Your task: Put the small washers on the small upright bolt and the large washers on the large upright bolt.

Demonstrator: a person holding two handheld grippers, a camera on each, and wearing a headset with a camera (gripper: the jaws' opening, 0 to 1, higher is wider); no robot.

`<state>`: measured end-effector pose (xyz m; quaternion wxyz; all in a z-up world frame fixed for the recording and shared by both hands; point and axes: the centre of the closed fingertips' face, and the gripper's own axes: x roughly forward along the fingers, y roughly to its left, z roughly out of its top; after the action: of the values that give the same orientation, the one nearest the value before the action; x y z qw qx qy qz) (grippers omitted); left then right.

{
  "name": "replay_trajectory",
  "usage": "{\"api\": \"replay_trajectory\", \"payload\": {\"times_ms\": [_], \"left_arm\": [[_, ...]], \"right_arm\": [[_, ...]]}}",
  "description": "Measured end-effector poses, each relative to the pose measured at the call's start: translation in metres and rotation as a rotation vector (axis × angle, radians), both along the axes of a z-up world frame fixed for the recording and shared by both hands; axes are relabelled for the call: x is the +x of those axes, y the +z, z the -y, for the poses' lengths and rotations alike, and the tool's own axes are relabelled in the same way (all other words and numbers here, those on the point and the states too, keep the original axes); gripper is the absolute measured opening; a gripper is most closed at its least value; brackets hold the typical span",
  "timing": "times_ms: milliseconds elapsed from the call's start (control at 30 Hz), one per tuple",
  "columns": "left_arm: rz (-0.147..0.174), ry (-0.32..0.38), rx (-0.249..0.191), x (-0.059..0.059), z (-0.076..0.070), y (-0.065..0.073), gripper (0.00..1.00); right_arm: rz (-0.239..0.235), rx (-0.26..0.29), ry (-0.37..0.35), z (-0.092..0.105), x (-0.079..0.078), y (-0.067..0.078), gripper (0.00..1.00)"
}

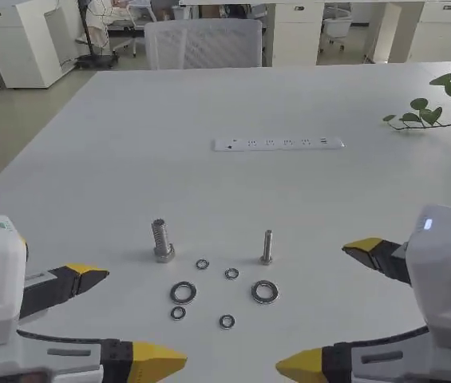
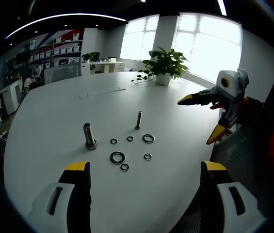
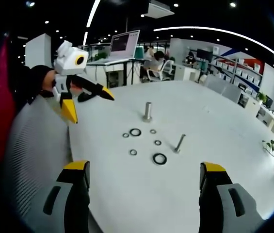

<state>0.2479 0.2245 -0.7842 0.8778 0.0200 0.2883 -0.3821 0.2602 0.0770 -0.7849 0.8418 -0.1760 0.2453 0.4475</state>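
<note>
Hovering low at the near edge of the table point(image 1: 129, 144), I have both pairs of jaws spread wide and holding nothing. My left gripper point(image 1: 145, 317) is at about eight o'clock from the scatter of washers, my right gripper point(image 1: 310, 307) at about four. Taking that scatter as the dial's centre, the large bolt point(image 1: 162, 241) stands on its head at ten o'clock and the small bolt point(image 1: 267, 247) at two. Both are upright, with no washer on either shank as far as I can see. The washers all lie flat: one large washer point(image 1: 183, 293) at five o'clock of the large bolt, the other large washer point(image 1: 264, 292) at six o'clock of the small bolt, and four small washers point(image 1: 231, 274) loose around them, none touching.

I judge the first pick to be the step in hand. Flat rings on a smooth top are awkward, so I'd come down steeply, narrow the jaws before contact, and pinch across the rim — not shove the ring into its neighbours. Then I'd carry it level, centre the hole over the bolt tip and let go — knocking a bolt over is the risk.
</note>
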Motion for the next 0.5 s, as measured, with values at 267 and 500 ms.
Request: {"api": "replay_trajectory", "payload": {"times_ms": [267, 500], "left_arm": [[0.001, -0.001, -0.006, 0.0006, 0.0045, -0.0034, 0.94], [0.005, 0.012, -0.015, 0.0044, 0.0041, -0.0058, 0.94]], "right_arm": [[-0.002, -0.022, 0.018, -0.0014, 0.0019, -0.0014, 0.94], [-0.001, -0.051, 0.042, -0.0055, 0.0085, -0.0039, 0.90]]}}
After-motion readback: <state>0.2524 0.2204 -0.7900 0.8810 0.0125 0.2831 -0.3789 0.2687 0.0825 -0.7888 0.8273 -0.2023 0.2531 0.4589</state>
